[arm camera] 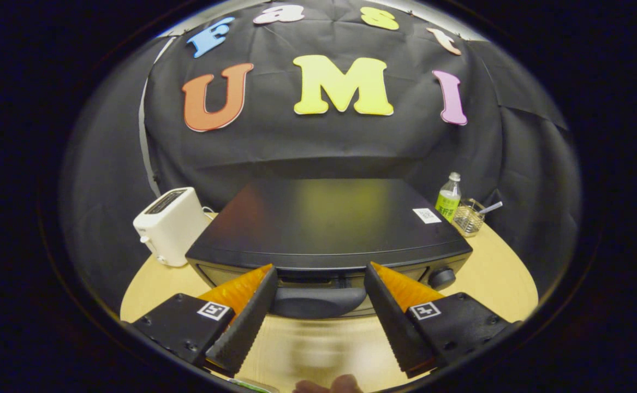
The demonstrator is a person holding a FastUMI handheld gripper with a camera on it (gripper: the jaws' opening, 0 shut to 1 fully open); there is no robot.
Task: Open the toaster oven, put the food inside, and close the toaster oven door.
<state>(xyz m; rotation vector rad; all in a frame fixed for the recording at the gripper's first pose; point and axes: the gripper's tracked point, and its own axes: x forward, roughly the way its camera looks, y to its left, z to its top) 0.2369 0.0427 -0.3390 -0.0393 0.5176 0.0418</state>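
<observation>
I see my hand-held gripper (321, 284) spread wide at the toaster oven (326, 229) handle, mid-frame on the pale wooden counter (493, 273), black cloth wall behind.

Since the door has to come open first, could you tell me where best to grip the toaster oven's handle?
Grip the middle of the handle, the dark bar across the top front of the toaster oven. Come from the front and above: it runs crosswise between the open tongs, which would need turning to pinch it top and bottom.
</observation>
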